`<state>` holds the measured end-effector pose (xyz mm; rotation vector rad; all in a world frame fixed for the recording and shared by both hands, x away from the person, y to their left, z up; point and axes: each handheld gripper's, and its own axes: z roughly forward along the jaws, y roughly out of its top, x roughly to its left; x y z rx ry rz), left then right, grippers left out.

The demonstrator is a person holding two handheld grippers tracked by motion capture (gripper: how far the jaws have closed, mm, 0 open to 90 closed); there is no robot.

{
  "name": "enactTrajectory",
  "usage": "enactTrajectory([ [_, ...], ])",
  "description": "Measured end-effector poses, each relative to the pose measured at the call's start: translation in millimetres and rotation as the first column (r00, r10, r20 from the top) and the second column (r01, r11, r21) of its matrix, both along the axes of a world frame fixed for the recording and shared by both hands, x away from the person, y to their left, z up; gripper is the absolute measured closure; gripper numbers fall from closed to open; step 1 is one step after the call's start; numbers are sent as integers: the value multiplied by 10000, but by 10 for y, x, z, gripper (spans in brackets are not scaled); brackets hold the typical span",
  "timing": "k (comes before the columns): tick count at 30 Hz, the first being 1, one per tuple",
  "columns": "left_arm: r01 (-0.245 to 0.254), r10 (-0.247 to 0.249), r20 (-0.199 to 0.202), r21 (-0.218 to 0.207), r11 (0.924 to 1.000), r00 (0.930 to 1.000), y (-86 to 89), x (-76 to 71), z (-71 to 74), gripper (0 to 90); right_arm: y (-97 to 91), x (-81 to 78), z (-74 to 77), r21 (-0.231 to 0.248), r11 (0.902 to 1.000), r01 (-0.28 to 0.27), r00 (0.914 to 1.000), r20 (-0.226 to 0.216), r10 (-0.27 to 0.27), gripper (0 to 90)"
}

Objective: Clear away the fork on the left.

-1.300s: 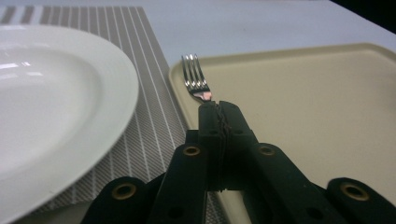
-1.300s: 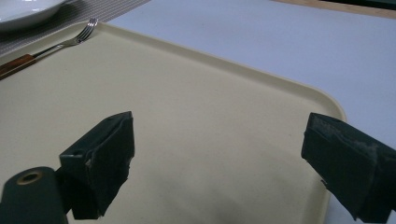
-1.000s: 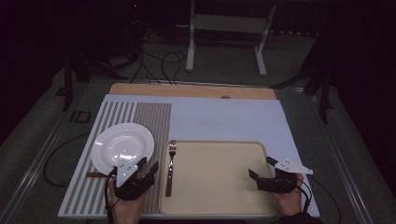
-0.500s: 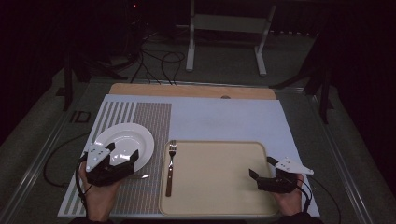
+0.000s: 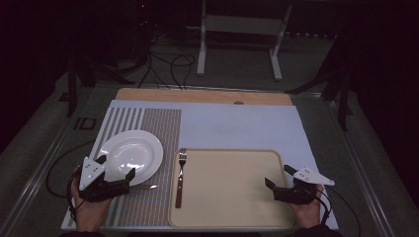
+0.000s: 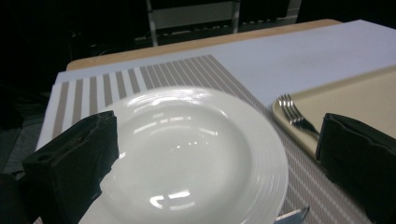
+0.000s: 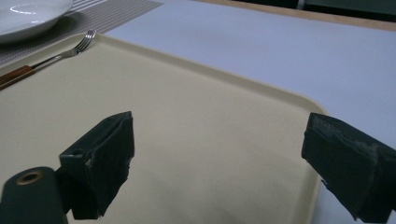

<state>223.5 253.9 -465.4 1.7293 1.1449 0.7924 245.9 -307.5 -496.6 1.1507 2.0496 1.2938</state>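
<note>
Dark floor, loose cables and a metal stand lie beyond the surface [image 5: 237,126], which carries a pale sheet and a striped mat [image 5: 148,133]. On the mat sits a white plate [image 5: 129,155], empty, with a knife [image 5: 143,187] just beside its near rim. A beige tray [image 5: 232,190] lies to the right, a fork [image 5: 180,175] resting along its left edge, tines pointing away from the person. The left hand-held gripper [image 5: 116,174] hovers at the plate's near edge with its jaws spread wide, one on either side of the plate in the left gripper view, not closed on anything. The right hand-held gripper [image 5: 275,186] rests over the tray's right part, jaws also wide and empty. Judging from this, the work looks like laying or clearing a place setting and is at an early stage: the plate is on the mat and not yet gripped, the knife lies loose, and only the fork is on the tray. Grasping the plate's rim seems the step in hand.
</note>
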Motion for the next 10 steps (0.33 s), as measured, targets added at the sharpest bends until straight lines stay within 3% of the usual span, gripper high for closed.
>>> enactTrajectory([
  [6,44,-41,172,-157,9999,9998,40,-14,-97,0,-28,-8,28,74,10000,41,9995,306,-43,94],
  [10,18,-18,174,-23,10000,9998,27,-22,-135,0,-48,-17,43,146,9998,96,9992,391,-102,94],
])
